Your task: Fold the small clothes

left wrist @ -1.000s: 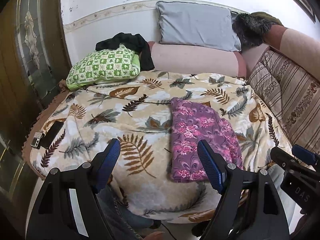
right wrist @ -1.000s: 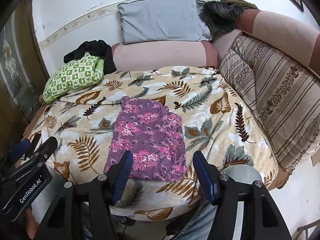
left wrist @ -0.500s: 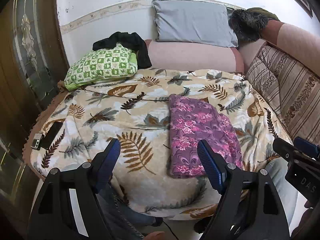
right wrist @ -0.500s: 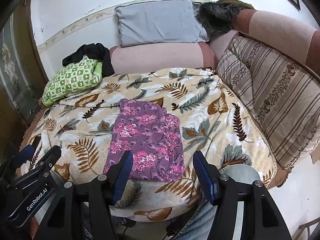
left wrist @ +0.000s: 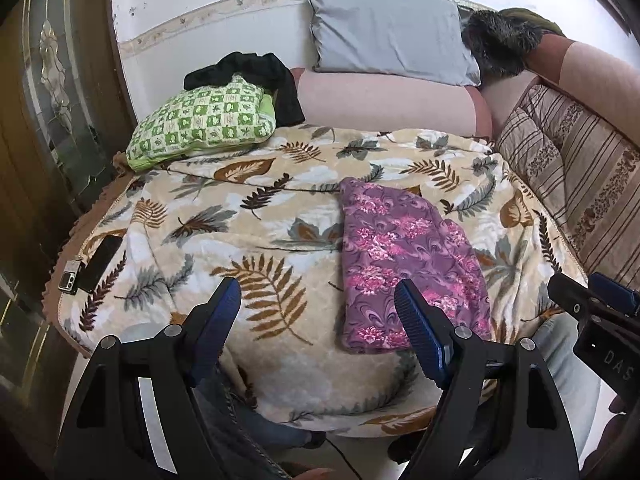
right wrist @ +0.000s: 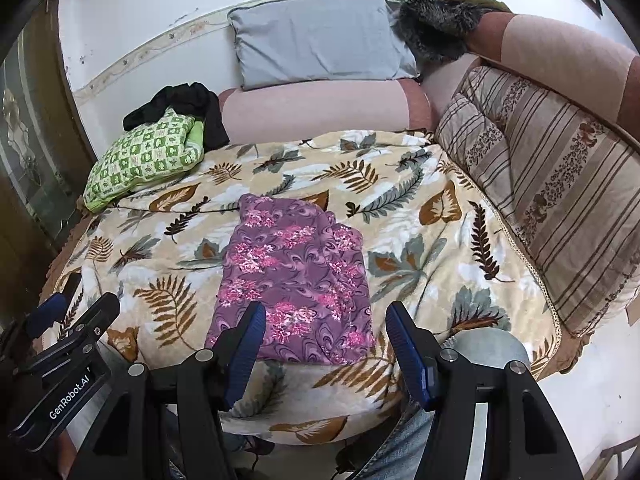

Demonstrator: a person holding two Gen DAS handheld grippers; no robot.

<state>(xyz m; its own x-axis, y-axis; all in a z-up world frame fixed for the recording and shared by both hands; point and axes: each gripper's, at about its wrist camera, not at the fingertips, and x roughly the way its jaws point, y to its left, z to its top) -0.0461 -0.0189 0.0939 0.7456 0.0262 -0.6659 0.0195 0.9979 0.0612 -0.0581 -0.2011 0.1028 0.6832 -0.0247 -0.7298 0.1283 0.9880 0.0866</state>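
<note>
My left gripper [left wrist: 318,312]: its fingers [left wrist: 218,312] are spread wide with nothing in them. It hangs in the air near the front edge of the bed.
My right gripper [right wrist: 324,338]: its fingers [right wrist: 404,340] are spread wide too and hold nothing. It is near the front edge of the bed, right in front of the purple cloth.
Purple cloth [right wrist: 294,276]: it has pink flowers. It lies flat and folded on the leaf blanket, in the middle of the bed, close to the front edge.
Leaf blanket [left wrist: 248,240]: it covers the bed.
Green pillow [left wrist: 202,120]: at the back left corner of the bed.
Black clothes [left wrist: 256,70]: behind the green pillow, touching it.
Gray pillow [right wrist: 316,42]: at the back of the bed, on the pink bolster [right wrist: 316,110].
Striped cushion [right wrist: 560,184]: along the right side of the bed.
Phone [left wrist: 100,262]: on the left edge of the bed.
</note>
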